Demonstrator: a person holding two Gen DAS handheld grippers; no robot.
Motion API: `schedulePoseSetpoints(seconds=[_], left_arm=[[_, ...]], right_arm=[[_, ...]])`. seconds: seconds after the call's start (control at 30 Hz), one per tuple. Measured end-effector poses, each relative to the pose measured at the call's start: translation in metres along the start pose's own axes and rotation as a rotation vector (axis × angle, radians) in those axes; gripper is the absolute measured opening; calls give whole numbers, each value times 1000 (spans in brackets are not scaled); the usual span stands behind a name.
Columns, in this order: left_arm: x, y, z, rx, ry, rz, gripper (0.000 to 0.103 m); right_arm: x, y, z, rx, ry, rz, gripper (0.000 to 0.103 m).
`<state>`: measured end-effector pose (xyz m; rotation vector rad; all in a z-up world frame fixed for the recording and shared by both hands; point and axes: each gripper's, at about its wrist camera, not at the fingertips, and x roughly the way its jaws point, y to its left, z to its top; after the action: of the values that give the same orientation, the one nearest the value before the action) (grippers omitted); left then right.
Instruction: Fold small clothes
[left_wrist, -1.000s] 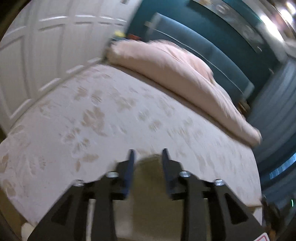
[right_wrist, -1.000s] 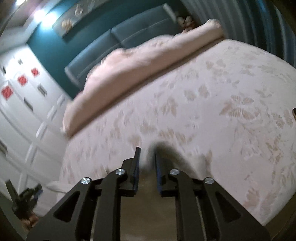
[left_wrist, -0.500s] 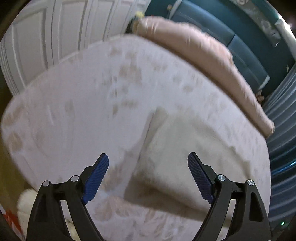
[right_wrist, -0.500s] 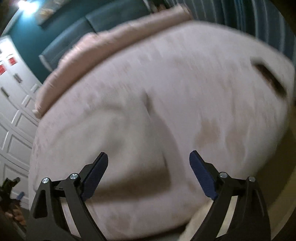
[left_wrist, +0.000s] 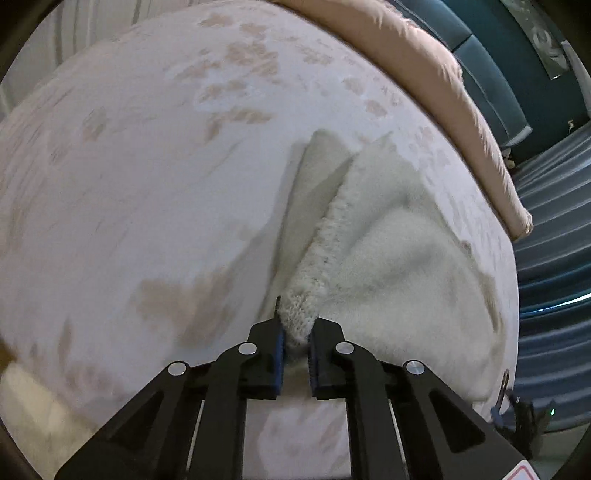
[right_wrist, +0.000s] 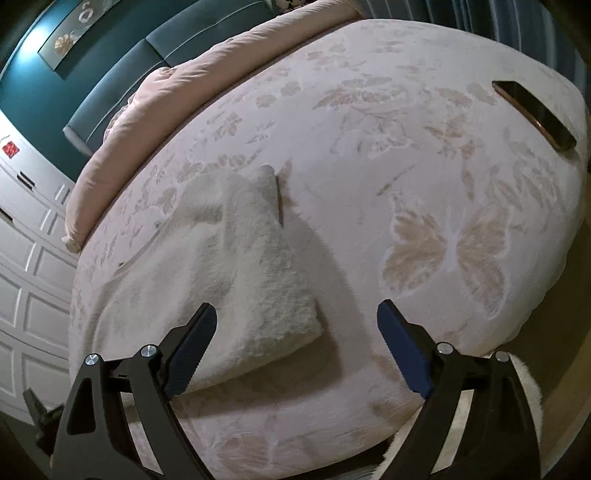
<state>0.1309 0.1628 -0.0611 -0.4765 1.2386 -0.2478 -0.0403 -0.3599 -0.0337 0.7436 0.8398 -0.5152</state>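
Note:
A small cream knitted garment (left_wrist: 399, 258) lies partly folded on the pale bedspread with butterfly patterns (left_wrist: 129, 192). My left gripper (left_wrist: 296, 332) is shut on its ribbed near edge, which rises toward the jaws. In the right wrist view the same garment (right_wrist: 258, 266) lies spread at centre-left, its near corner folded over. My right gripper (right_wrist: 295, 328) is open and empty, hovering just above the garment's near right corner, its left finger (right_wrist: 192, 343) over the cloth.
A pink duvet (left_wrist: 443, 74) is rolled along the far side of the bed, also in the right wrist view (right_wrist: 177, 96). A dark phone (right_wrist: 533, 114) lies near the bed's far right edge. White cupboard doors (right_wrist: 29, 280) stand left; a teal headboard (right_wrist: 122, 55) is behind.
Both grippers let go of the garment and opened about half a second ago. Since then my left gripper has closed on the garment's ribbed edge; my right gripper stays open.

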Motion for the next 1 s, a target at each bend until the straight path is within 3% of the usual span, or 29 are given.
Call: schedulePoseSetpoints(seconds=[0.13,0.3,0.4,0.43,0.5,0.53,0.57,0.63,0.73,0.83,1.0], left_arm=[[5,19,-24,-41,16,24,10],[6,-6,-10,-8,-27,62,15],[8,-8,-2,-26,-36,97,56],[11,-7,0,-54,-32,97,67],[19,-4,3,-85,-5,58,67],[25,-3,4,-95,19,14,56],[27,-3,4,-93,29,-3,24],[21,-9,5,-63,31,-6,18],[-9,-11,4,-14,16,-31,13],[-29,-1,-9,24,64,1,9],[-22,34,-62,-2,163,66,9]], right_arm=[[10,-3,-4,-39,27,-48,87],[38,7,4,-81,116,7,86],[60,12,2,-85,176,-21,79],[65,15,2,-80,181,-14,72],[65,24,5,-66,188,31,35],[62,26,8,-52,188,40,27],[58,29,11,-41,185,58,24],[33,32,21,-15,146,141,21],[-6,27,25,-17,131,193,20],[-26,8,1,-88,182,111,20],[-6,-38,-60,-100,324,-22,21]])
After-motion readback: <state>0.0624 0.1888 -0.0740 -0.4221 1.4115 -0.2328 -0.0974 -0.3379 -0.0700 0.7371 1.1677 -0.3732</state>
